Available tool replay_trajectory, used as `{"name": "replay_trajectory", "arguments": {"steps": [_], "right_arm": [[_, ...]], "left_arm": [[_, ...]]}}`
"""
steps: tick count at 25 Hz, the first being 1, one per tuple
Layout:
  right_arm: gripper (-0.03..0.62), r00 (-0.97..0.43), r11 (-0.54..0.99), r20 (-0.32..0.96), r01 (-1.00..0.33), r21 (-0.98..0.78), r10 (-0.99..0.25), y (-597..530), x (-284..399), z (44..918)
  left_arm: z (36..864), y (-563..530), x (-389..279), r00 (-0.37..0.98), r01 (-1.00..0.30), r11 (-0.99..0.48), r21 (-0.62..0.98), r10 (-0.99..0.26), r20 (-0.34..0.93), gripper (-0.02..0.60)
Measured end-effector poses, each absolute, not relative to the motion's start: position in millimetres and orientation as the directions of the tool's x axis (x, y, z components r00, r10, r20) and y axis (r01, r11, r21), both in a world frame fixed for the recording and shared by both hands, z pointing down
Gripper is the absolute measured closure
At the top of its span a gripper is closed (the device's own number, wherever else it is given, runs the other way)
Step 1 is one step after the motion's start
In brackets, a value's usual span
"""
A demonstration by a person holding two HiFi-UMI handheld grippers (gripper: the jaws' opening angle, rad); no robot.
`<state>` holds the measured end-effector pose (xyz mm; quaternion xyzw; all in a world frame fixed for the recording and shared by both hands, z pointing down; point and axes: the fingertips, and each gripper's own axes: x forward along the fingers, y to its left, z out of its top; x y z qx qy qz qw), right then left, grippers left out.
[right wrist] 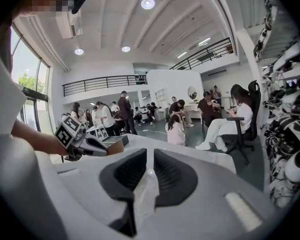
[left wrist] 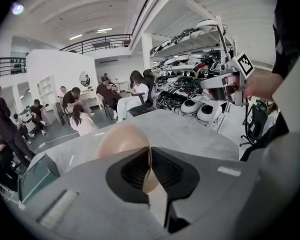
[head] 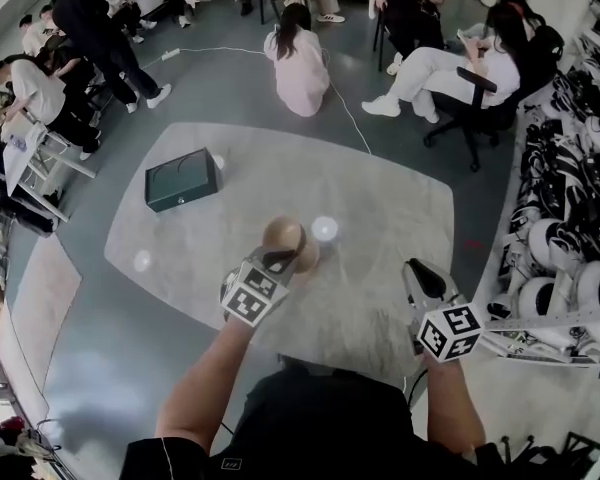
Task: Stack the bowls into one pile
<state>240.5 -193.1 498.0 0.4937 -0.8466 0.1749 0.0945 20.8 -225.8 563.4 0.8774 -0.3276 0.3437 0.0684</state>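
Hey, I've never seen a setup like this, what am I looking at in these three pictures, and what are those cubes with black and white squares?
No robot here: a person holds a two-jaw gripper in each hand, and the marker cubes are part of those. The head view looks down from the person's head onto a pale grey rounded table. The other two pictures come from cameras riding on each gripper. The left gripper is clamped on the rim of a round tan bowl. The right gripper is shut and empty. A dark green box sits on the table.
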Motion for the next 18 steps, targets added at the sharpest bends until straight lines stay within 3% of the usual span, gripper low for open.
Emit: {"name": "replay_trajectory", "arguments": {"steps": [18], "right_arm": [[0.545,-0.416,0.367,0.36,-0.909,-0.2,-0.835,-177.1,267.9,505.8]], "left_arm": [[637.3,-222.6,42.2,0.459,-0.428,-0.884,-0.19,-0.394,0.796,0.555]]}}
